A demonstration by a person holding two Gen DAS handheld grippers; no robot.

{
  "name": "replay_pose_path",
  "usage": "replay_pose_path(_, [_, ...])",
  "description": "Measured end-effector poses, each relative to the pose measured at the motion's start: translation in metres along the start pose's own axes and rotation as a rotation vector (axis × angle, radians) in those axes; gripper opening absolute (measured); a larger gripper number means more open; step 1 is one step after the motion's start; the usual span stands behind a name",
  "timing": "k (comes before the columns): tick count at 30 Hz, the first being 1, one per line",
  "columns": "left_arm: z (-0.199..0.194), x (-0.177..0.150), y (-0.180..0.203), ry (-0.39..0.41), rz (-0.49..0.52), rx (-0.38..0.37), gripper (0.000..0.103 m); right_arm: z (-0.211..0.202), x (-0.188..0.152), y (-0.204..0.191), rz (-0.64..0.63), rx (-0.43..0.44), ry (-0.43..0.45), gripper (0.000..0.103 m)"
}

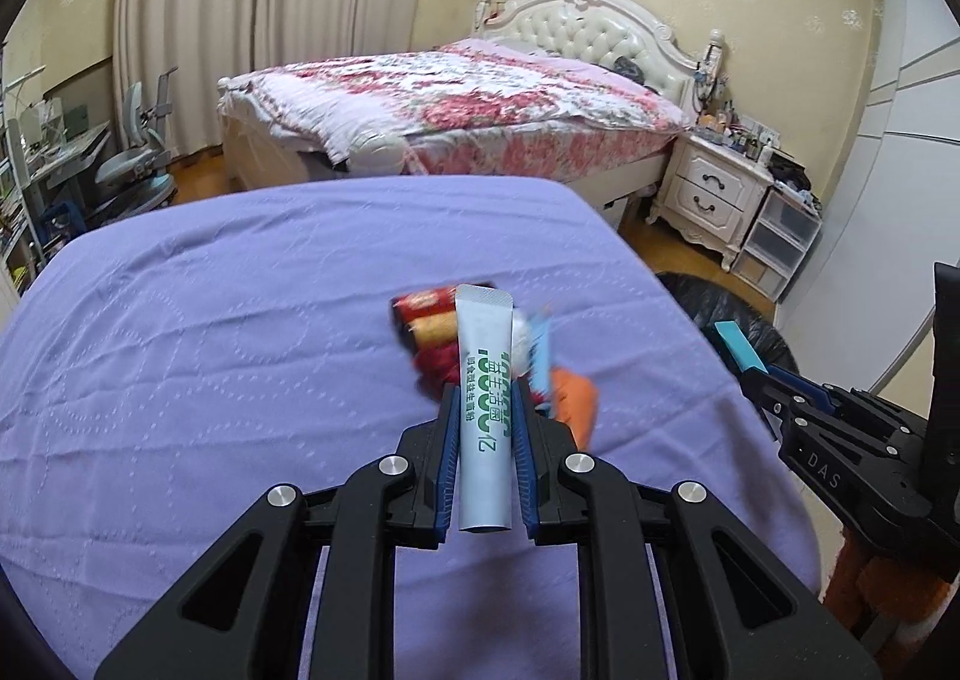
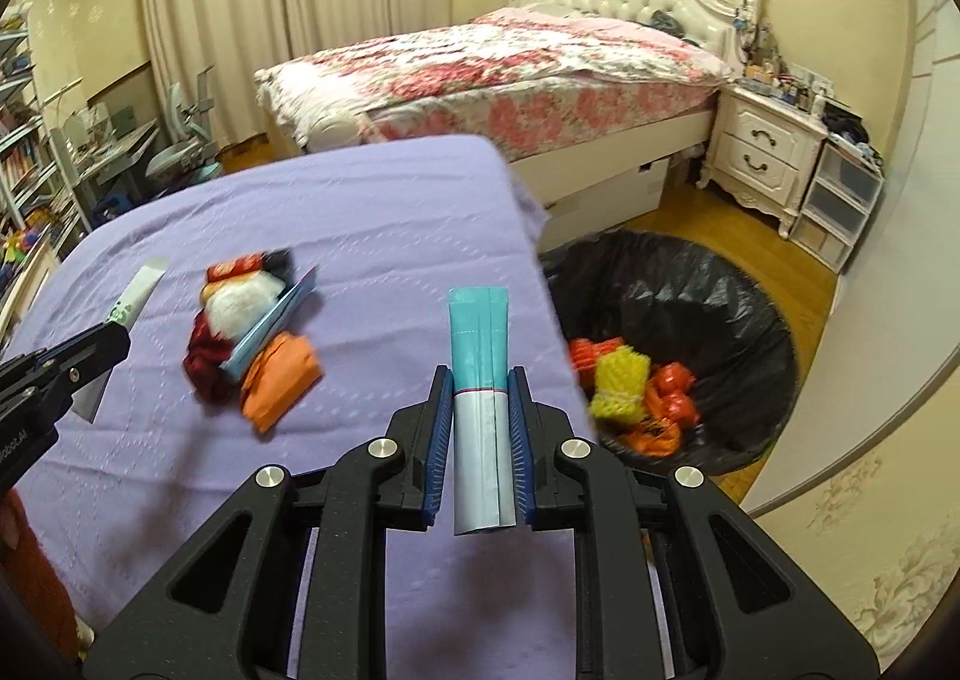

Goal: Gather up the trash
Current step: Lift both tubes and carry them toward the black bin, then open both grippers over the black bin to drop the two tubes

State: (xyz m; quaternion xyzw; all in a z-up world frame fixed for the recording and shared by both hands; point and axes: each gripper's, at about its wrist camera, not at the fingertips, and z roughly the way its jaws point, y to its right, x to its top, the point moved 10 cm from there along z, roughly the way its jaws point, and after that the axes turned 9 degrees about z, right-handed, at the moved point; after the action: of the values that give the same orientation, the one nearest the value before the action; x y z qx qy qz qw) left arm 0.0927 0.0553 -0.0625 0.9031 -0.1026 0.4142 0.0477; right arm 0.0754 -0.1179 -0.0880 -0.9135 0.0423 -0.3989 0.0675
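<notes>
Both hands loaded over the purple quilted tablecloth (image 1: 240, 350)

Black-lined trash bin (image 2: 690, 284) waited beside it. Left gripper (image 1: 485, 398) was clamped on a white-and-green sachet (image 1: 483, 374), right gripper (image 2: 480, 380) on a teal-and-silver sachet (image 2: 480, 356); both looked light, floppy and slick, so mid-body grips seemed right.

my left gripper (image 1: 485, 398) and right gripper (image 2: 480, 383) are black, with blue ribbed pads (image 1: 447, 446), silver screws (image 1: 390, 465).

The left gripper (image 1: 485, 398) is clamped on a white sachet (image 1: 483, 380), fingers pointing forward (both pads pressed flat against it). The right gripper (image 2: 479, 386) likewise grips a teal sachet (image 2: 480, 356), held level.
</notes>
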Motion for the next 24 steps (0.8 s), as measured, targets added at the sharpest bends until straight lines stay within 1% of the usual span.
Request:
replay_pose_path(7, [0.021,0.035,0.051,0.036,0.07,-0.066,0.018,0.002,0.033,0.046,0.07,-0.061,0.063,0.018])
replay_pose_path(11, [0.037,0.049,0.079,0.046,0.115,-0.078,0.018,0.008,0.046,0.071,0.105,-0.092,0.082,0.018])
replay_pose_path(17, [0.06,0.062,0.113,0.046,0.152,-0.107,0.018,0.02,0.058,0.101,0.152,-0.128,0.094,0.018])
replay_pose_path(24, [0.09,0.072,0.139,0.026,0.191,-0.112,0.018,0.044,0.061,0.128,0.216,-0.142,0.065,0.018])
